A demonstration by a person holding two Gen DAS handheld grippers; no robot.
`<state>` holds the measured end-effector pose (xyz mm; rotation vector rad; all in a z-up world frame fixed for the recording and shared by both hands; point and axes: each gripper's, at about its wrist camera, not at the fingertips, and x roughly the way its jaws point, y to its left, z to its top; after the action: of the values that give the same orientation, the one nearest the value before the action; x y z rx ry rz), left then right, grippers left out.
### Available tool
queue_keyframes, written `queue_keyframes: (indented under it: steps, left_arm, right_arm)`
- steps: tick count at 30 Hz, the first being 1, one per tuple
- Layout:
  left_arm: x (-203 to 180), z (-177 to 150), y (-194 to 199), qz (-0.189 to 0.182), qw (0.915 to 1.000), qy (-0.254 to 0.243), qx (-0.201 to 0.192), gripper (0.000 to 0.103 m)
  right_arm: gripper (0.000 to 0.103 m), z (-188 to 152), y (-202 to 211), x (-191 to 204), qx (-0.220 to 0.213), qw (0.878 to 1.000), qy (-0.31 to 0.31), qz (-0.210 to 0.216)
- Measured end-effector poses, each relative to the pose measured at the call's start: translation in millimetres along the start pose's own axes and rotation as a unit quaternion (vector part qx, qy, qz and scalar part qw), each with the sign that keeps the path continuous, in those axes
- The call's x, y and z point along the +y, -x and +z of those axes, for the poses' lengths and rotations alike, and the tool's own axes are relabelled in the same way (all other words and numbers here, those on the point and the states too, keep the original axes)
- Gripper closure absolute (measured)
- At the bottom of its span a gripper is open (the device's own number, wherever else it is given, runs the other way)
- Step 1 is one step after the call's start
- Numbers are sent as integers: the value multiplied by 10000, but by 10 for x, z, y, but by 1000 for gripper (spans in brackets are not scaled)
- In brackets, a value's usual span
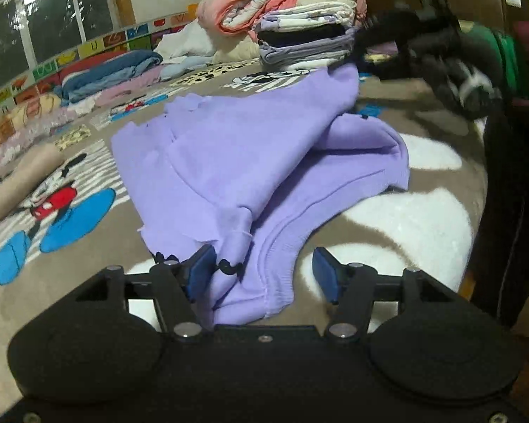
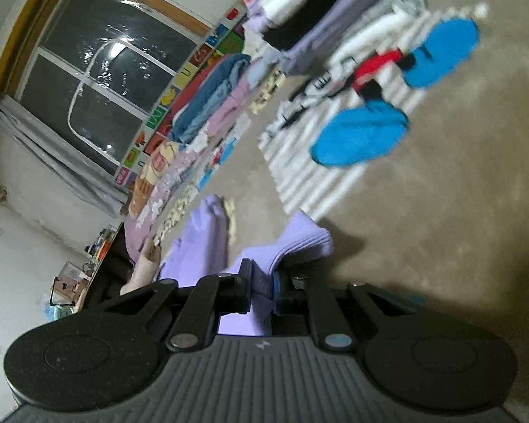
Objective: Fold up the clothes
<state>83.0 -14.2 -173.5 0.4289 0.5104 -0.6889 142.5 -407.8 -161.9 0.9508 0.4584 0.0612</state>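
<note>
My left hand-held gripper (image 1: 264, 275) is matt black plastic with smooth blue pads (image 1: 326, 276). The purple garment (image 1: 250, 162) is soft, matt fleece cloth with ribbed hems.

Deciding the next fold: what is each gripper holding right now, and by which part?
The right gripper is shut on the purple garment, pinching a ribbed edge of it. The left gripper holds nothing: its fingers stand apart around the near hem.

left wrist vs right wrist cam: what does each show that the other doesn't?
Left wrist only: the left claw open around the hem of the purple sweatshirt, and the right claw lifting a far corner. Right wrist only: the right claw shut on purple fabric, and a cluttered shelf. Both: the cartoon blanket, the window and the folded stack.
</note>
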Motion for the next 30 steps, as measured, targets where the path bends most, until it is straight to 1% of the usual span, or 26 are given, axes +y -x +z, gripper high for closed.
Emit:
queue_keyframes:
  steps: [1,5,8,11,17,22,25,27,30]
  left_arm:
    - [-15,6,6,25,10000,-42,2,44]
    - [49,4,9,-77,9999,82,-48,44]
    - [66,2,1,-116,9999,83,-42,44]
    - [89,8,-3,-179,9998,121,-41,44]
    - [270,2,29,-525,9958,736,-122,44]
    - [407,-21,64,-831,9892,1189,-205,44]
    - [493,-36,73,-1019,9835,1473,-245,44]
    - [569,-45,75,-1172,9775,1737,-253,44]
    - [691,-76,72,-1417,9657,2156,-275,44]
  right_arm:
    - [90,50,10,35,-34,10000,-2,31]
    - [90,236,56,288,-208,9994,-13,266]
    - [90,361,27,553,-226,9989,83,405]
    - [90,458,-46,815,-194,9987,139,446]
    - [90,507,-338,1374,-72,9978,498,421]
    - [90,488,-670,1795,100,9956,887,301]
    - [90,465,-901,1998,235,9941,1047,163]
    - [90,441,-1065,2125,331,9923,1195,66]
    - [91,400,-1293,2301,438,9891,1404,-43]
